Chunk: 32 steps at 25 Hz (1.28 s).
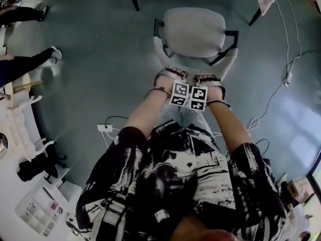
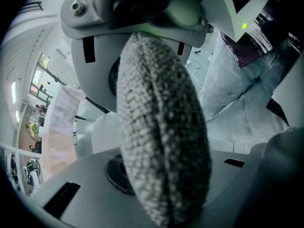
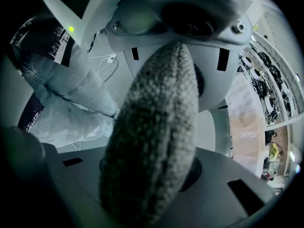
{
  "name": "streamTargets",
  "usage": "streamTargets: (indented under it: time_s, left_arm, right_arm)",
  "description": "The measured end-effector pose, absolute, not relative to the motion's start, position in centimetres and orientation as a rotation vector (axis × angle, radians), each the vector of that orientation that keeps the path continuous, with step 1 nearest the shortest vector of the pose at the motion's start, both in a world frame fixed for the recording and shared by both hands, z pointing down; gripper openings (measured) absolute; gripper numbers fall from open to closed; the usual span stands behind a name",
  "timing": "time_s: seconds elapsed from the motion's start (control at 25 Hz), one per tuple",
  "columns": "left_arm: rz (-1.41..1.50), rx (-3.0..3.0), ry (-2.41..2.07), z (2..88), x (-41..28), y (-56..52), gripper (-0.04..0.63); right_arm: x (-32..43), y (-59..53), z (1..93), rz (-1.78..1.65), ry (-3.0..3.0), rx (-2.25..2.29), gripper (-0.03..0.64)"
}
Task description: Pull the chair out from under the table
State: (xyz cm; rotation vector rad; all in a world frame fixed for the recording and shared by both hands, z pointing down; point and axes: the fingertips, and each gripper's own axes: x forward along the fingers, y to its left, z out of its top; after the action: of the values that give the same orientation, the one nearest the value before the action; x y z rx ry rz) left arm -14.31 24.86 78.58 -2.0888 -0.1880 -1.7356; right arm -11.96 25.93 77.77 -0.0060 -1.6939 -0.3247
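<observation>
left gripper (image 1: 172,75) and right gripper (image 1: 209,78) both clamp their jaws on one chair (image 1: 194,31).

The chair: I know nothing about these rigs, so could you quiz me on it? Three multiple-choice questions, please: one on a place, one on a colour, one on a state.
1. Where do the left gripper and right gripper meet the chair?
A) an armrest
B) the top of the backrest
C) a leg

2. What colour is the seat?
A) red
B) yellow
C) light grey

3. How do both grippers' jaws stand?
A) shut on the backrest
B) wide open, off the chair
C) shut on a cup

Answers:
1 B: each gripper view shows the knit backrest edge between that gripper's jaws.
2 C: the head view shows a pale grey seat.
3 A: in both gripper views the jaws press the padding from either side.
</observation>
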Motion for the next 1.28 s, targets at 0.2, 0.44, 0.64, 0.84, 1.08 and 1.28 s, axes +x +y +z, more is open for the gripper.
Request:
streamTargets:
  time_s: [0.2, 0.44, 0.64, 0.84, 1.08, 1.28]
  left_arm:
    - [-1.737, -2.087, -0.195, 79.0, -14.3, 25.0, 0.116]
    - [-1.750, -2.153, -0.156, 78.4, -14.6, 25.6, 0.201]
    - [-1.703, -2.248, 0.004, 74.5, -17.1, 25.0, 0.174]
    - [-1.593, -2.394, 0.298, 66.1, -21.6, 24.4, 0.118]
    - [-1.192, -2.651, 0.837, 50.7, -22.8, 20.9, 0.069]
    - [-0.683, -2.726, 1.001, 35.6, -21.1, 17.5, 0.066]
  right_arm:
    - [-11.9, 26.0, 78.2, -0.336, -1.691, 0.008, 0.122]
    - [-12.0, 26.4, 77.8, -0.364, -1.700, 0.042, 0.202]
    - [-10.8, 28.2, 75.0, -0.372, -1.754, 0.034, 0.208]
    - [-8.0, 28.6, 68.6, -0.391, -1.828, 0.166, 0.193]
    - [-6.5, 24.2, 53.4, -0.352, -2.032, 0.619, 0.172]
    - [-8.8, 19.2, 36.5, -0.417, -2.299, 0.944, 0.167]
